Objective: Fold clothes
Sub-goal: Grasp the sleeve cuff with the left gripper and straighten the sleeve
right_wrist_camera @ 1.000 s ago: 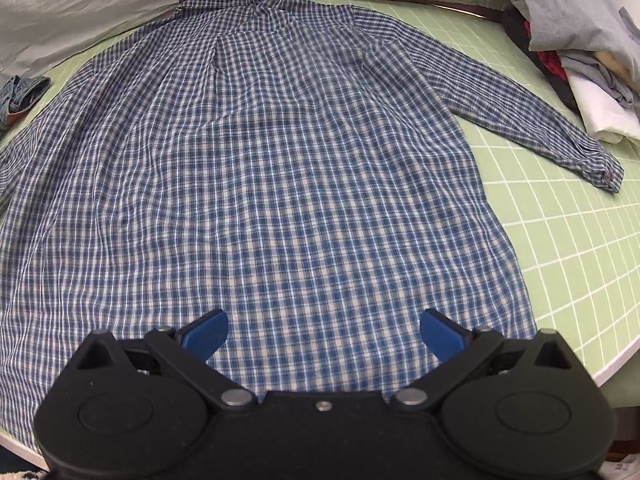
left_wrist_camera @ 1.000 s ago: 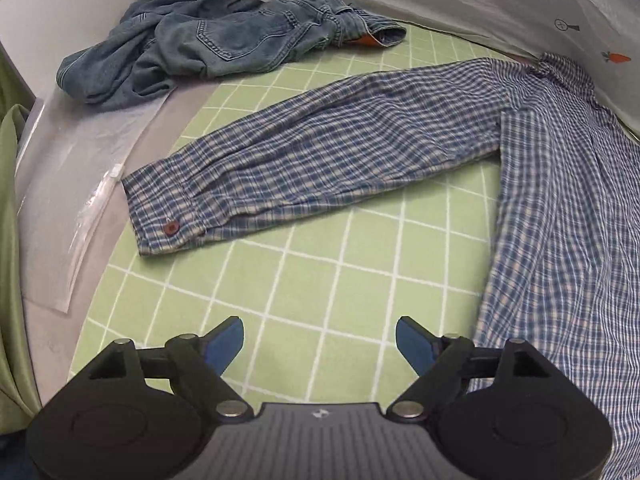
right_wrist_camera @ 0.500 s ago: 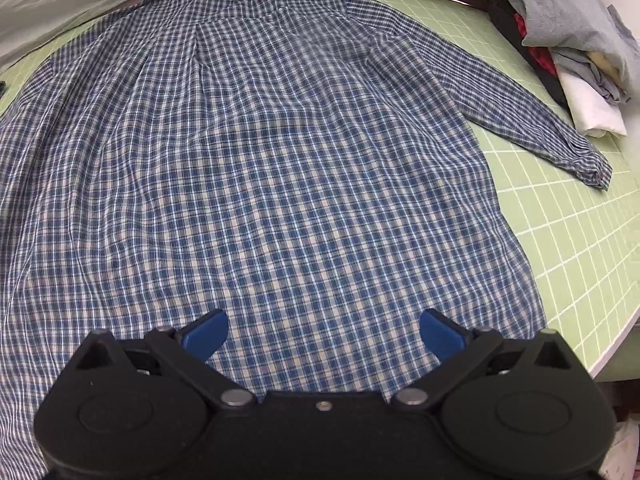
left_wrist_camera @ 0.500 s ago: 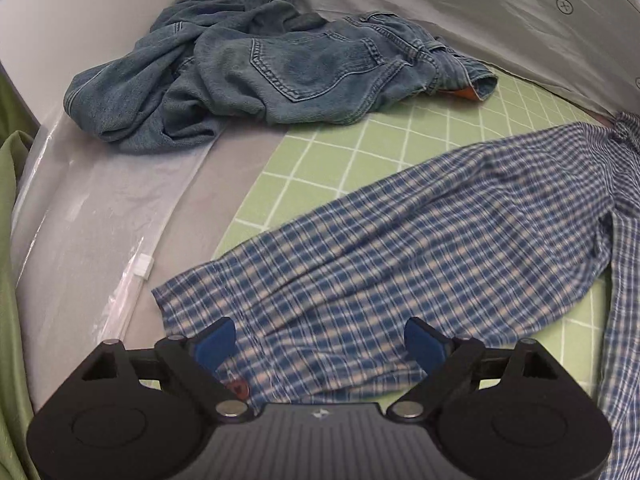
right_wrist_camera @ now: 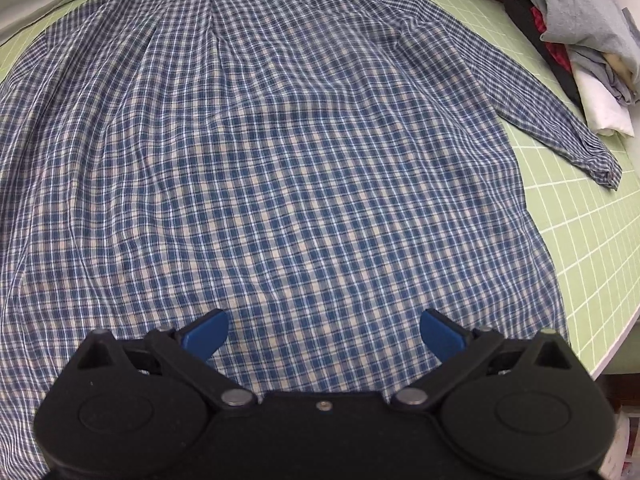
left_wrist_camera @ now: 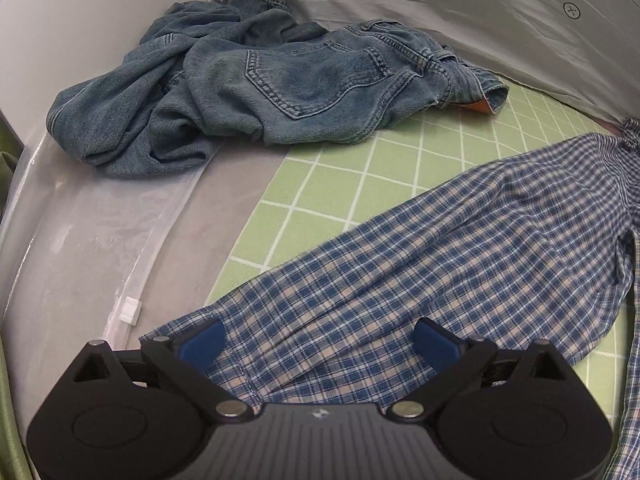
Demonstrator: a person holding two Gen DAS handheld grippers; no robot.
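A blue and white plaid shirt lies spread flat, back up, on a green grid mat. Its left sleeve stretches across the mat in the left wrist view. My left gripper is open, low over the cuff end of that sleeve, with the cloth between its blue fingertips. My right gripper is open over the shirt's lower hem area. The shirt's right sleeve lies out to the right.
A crumpled pair of blue jeans lies at the back left. A clear plastic zip bag lies left of the mat. A pile of grey, white and red clothes sits at the right. The table edge is near right.
My left gripper has moved forward and down onto the sleeve's cuff, which now lies between its fingers. My right gripper has moved slightly forward over the shirt body. Both stay open.
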